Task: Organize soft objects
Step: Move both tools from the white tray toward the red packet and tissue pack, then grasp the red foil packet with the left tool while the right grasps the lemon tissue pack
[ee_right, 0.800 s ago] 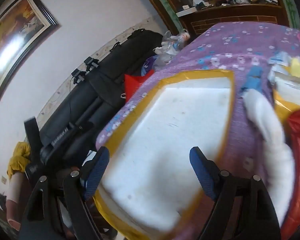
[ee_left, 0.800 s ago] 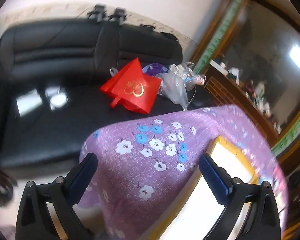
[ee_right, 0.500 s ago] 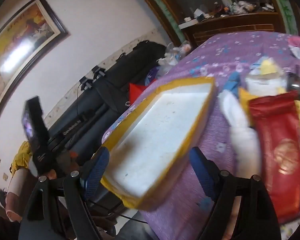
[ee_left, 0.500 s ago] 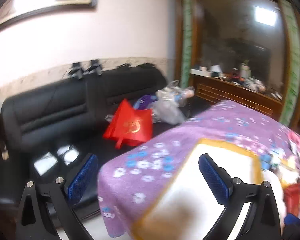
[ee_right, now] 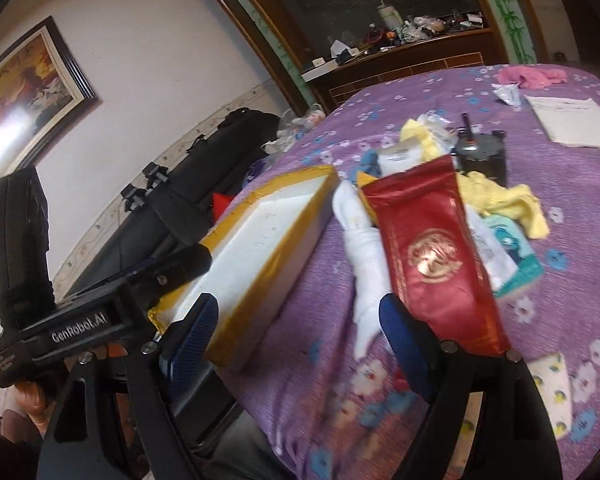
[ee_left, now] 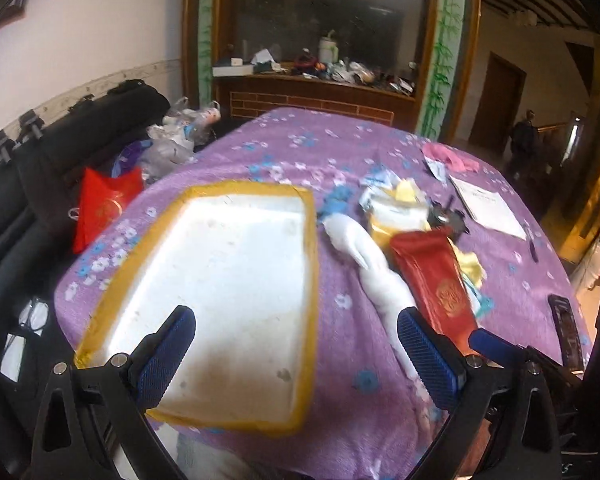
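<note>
- The left gripper (ee_left: 296, 354) was seen with its blue-padded jaws spread wide apart and nothing between them, held above the near edge of the bench (ee_left: 340, 148), which was covered by a purple flowered cloth.
- The right gripper (ee_right: 298, 334) was likewise seen with its jaws apart and empty, held over the near edge of the bench (ee_right: 580, 184); the left gripper's body (ee_right: 80, 326) was visible at its left.
- A shallow white tray (ee_left: 236, 280) with a yellow taped rim was found lying on the cloth on the bench's left side, with nothing in it; in the right wrist view the same tray (ee_right: 268, 236) was seen edge-on.
- The soft things were gathered in a heap just right of the tray: a long white sock (ee_left: 364, 256) lying beside the tray's right rim, and a red foil pouch (ee_left: 436, 280) with a gold emblem lying partly over the sock.
- In the right wrist view a yellow cloth (ee_right: 504, 200) and a teal-edged packet (ee_right: 512, 260) were seen under and behind the red foil pouch (ee_right: 432, 256), touching the white sock (ee_right: 364, 248).
- A pink cloth (ee_left: 452, 156) was seen at the far side of the bench, well apart from the heap, near a white sheet of paper (ee_left: 488, 208).
- A black sofa (ee_left: 40, 160) carrying a red bag (ee_left: 104, 200) was seen to the left of the bench.
</note>
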`<act>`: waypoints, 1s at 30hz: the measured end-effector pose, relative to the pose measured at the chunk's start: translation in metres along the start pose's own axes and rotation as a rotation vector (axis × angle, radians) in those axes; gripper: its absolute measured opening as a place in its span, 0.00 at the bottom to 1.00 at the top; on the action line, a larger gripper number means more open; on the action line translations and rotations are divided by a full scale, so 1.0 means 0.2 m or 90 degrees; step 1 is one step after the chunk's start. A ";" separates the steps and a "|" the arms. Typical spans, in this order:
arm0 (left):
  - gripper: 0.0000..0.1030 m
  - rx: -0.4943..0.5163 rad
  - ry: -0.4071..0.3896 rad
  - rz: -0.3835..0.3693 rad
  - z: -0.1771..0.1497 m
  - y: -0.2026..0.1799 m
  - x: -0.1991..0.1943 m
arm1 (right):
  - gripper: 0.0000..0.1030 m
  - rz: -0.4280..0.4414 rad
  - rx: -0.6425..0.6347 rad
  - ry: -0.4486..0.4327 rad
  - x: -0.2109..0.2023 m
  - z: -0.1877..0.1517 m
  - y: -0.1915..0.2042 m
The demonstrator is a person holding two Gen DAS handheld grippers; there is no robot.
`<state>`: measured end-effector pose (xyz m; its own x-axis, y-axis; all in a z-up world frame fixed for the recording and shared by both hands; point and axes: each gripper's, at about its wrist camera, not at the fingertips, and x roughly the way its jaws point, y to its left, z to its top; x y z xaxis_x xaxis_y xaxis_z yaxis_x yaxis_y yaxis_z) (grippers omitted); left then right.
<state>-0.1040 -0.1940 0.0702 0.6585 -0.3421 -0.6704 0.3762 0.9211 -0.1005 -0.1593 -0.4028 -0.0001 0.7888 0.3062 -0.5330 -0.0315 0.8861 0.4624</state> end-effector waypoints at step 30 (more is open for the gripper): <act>0.99 0.015 0.074 -0.057 -0.06 -0.11 0.08 | 0.80 -0.123 0.005 -0.038 -0.20 -0.12 -0.23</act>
<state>-0.1094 -0.2167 0.0540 0.5416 -0.3977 -0.7406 0.4463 0.8826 -0.1476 -0.2036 -0.4470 -0.0174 0.8148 0.1099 -0.5692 0.1278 0.9237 0.3613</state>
